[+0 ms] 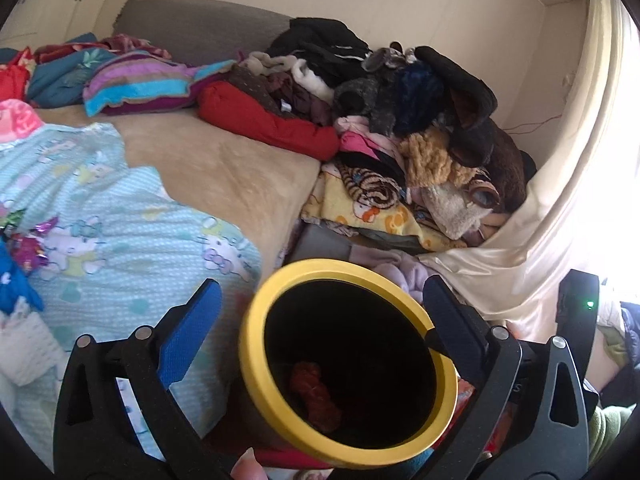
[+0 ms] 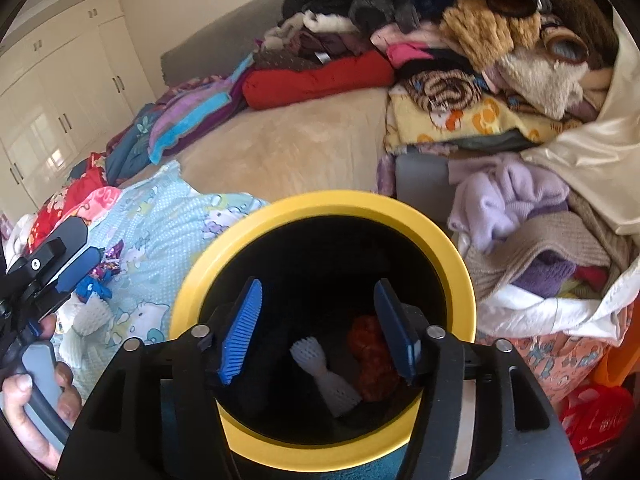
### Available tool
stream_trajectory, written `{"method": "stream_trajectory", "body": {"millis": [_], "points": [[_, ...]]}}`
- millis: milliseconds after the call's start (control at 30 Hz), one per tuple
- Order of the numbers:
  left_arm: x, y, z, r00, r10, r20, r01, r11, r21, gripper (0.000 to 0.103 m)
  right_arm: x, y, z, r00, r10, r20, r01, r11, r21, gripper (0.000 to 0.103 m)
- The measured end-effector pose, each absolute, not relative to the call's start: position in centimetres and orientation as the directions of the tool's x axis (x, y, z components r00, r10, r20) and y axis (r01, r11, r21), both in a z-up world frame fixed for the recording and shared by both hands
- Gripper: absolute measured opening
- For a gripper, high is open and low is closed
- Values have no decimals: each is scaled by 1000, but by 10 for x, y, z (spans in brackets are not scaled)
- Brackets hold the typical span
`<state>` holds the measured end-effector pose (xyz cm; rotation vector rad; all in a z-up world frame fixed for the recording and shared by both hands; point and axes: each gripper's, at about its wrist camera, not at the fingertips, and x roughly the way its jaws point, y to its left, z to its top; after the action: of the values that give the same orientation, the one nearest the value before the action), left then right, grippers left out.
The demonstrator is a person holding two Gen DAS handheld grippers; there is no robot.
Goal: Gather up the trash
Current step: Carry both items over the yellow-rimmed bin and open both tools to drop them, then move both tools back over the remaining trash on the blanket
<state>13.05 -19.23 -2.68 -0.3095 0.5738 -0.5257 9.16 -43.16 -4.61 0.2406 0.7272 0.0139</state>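
The bin [image 2: 320, 216] sits tight against the bed [image 2: 280, 152], clothes pile [image 2: 480, 40] crowding its far side. The right gripper [image 2: 320, 328] hangs over the mouth, tilted down, jaws apart and empty. Only its camera shows the white foam net [image 2: 324, 376] beside the orange wad [image 2: 372, 360] at the bottom. The left gripper [image 1: 320, 320] is spread wide, gripping nothing, with the yellow rim between its fingers. More wrappers [image 1: 28, 248] lie on the blue sheet [image 1: 120, 220].

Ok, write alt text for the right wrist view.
The open right gripper hangs over a yellow-rimmed black bin holding a white foam net and an orange wad, beside a clothes-strewn bed.
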Motion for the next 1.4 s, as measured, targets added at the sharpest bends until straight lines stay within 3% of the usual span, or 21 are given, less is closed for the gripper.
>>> {"method": "stream_trajectory", "body": {"millis": [367, 833, 1400], "points": [[111, -158, -13, 780, -465, -418, 328, 873, -360, 92, 78, -391, -21, 812, 121, -571, -46, 988, 144, 72], [101, -102, 0, 855, -350, -382, 209, 907, -364, 92, 70, -338, -6, 830, 186, -525, -176, 982, 71, 73], [86, -33, 1, 903, -217, -371, 79, 933, -352, 92, 75, -273, -2, 808, 297, -509, -255, 955, 152, 73]]}}
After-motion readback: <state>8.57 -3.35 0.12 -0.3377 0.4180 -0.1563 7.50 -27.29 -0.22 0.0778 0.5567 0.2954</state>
